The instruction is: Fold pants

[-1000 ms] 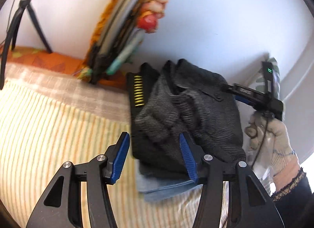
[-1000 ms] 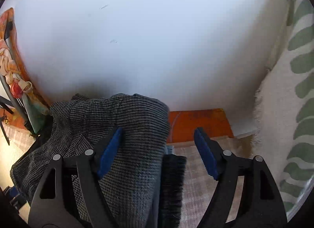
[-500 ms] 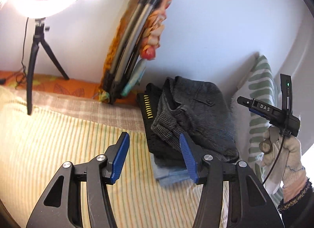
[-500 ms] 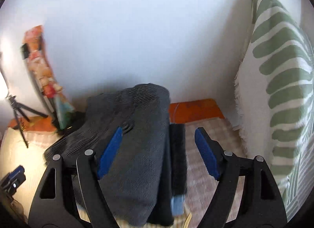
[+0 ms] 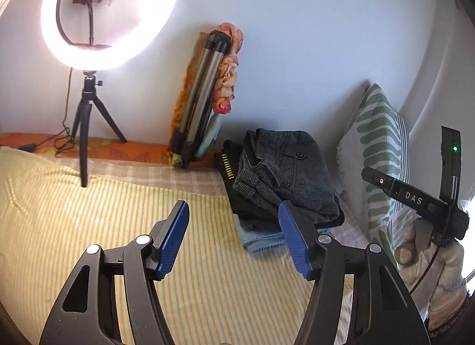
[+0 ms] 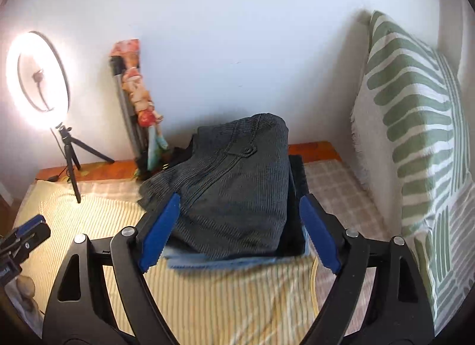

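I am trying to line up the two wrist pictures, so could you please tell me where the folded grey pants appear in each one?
Left wrist view: the grey pants lie right of centre, on top of a stack, beyond the left gripper.
Right wrist view: the grey pants fill the centre, just beyond the right gripper.
Shared landmark: the ring light, at the left in both.

The only legible text is "DAS", in pale capital letters on the black bar of the right gripper's mount (image 5: 414, 198), seen in the left wrist view to the right of the left gripper's jaws. Just above it on the same device (image 5: 452, 149), a small green light glows.
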Demonstrator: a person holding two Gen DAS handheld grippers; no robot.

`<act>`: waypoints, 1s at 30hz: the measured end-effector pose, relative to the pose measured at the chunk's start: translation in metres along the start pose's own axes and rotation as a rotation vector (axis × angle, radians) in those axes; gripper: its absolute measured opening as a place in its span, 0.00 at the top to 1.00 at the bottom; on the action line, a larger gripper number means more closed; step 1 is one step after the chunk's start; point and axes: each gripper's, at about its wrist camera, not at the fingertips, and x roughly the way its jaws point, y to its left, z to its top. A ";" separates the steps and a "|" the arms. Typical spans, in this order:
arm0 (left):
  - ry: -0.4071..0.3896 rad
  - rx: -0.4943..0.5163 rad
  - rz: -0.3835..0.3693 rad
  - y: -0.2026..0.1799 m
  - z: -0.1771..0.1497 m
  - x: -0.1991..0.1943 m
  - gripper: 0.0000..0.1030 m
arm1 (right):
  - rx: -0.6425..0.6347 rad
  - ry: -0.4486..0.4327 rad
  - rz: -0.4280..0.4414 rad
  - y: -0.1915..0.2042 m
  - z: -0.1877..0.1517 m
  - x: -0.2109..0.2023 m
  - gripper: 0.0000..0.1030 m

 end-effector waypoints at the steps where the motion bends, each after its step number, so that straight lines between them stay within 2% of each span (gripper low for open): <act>1: -0.003 0.005 0.002 0.001 -0.002 -0.004 0.36 | -0.010 -0.006 -0.005 0.006 -0.005 -0.008 0.14; 3: -0.010 0.023 0.006 0.003 -0.005 -0.014 0.31 | -0.019 -0.019 0.003 0.017 -0.015 -0.020 0.08; 8: -0.023 0.073 0.042 0.013 -0.016 -0.038 0.29 | 0.013 -0.041 0.030 0.043 -0.042 -0.042 0.04; 10: -0.030 0.080 0.050 0.021 -0.021 -0.048 0.23 | 0.033 -0.044 0.054 0.053 -0.051 -0.045 0.04; 16: -0.025 0.156 0.077 0.041 -0.038 -0.063 0.23 | 0.028 -0.060 0.059 0.086 -0.080 -0.050 0.04; 24: -0.027 0.254 0.083 0.051 -0.063 -0.073 0.23 | 0.018 -0.034 0.083 0.114 -0.106 -0.045 0.04; 27: -0.037 0.271 0.093 0.052 -0.066 -0.074 0.20 | 0.003 -0.038 0.077 0.119 -0.110 -0.045 0.04; 30: -0.044 0.246 0.097 0.057 -0.067 -0.074 0.19 | 0.028 -0.051 0.067 0.119 -0.111 -0.046 0.04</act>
